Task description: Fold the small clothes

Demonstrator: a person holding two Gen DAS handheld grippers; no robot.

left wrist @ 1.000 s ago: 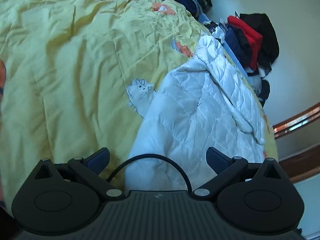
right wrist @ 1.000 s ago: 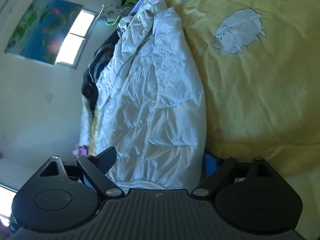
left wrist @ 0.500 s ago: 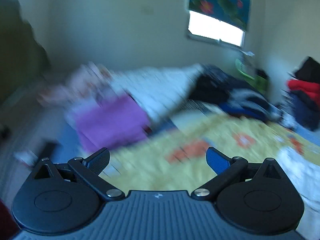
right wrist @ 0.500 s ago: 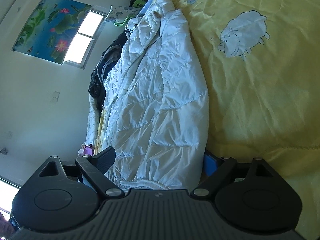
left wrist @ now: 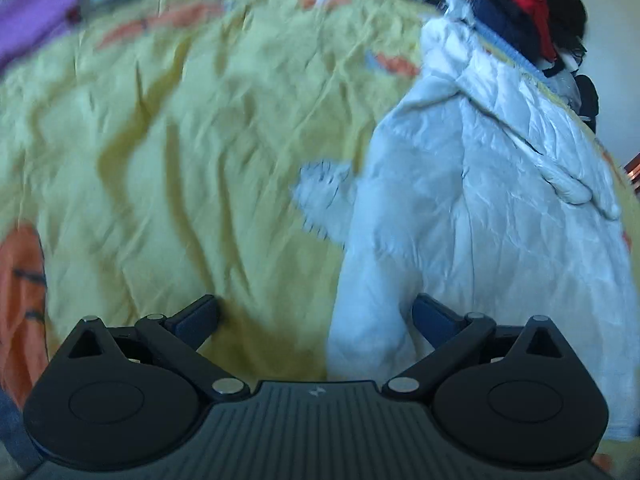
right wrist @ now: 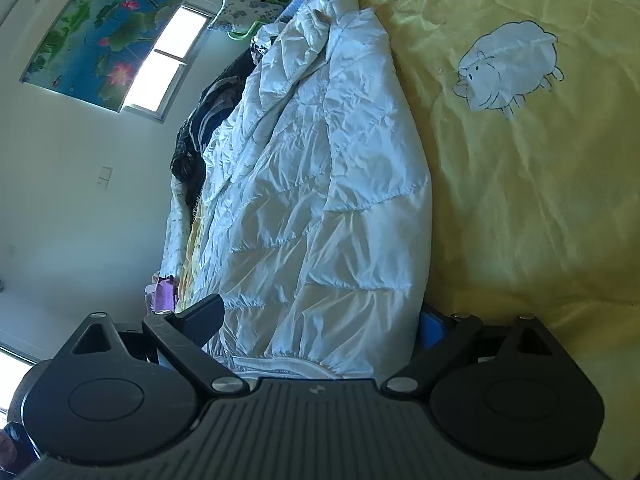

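Observation:
A white quilted puffer jacket (left wrist: 480,208) lies flat on a yellow bedspread (left wrist: 180,140) with a sheep print. In the left wrist view my left gripper (left wrist: 316,316) is open just above the bed, with the jacket's near corner between its fingers. In the right wrist view the jacket (right wrist: 320,200) stretches away from me. My right gripper (right wrist: 320,320) is open, its fingers standing on either side of the jacket's elastic hem.
A pile of red, navy and black clothes (left wrist: 528,12) sits at the bed's far right. A purple garment (left wrist: 28,20) lies at the far left. More dark clothes (right wrist: 208,120) lie beyond the jacket, under a window (right wrist: 160,64).
My left gripper swung up toward the room and has come back down to the jacket's near corner. My right gripper has stayed at the hem, with only a slight shift.

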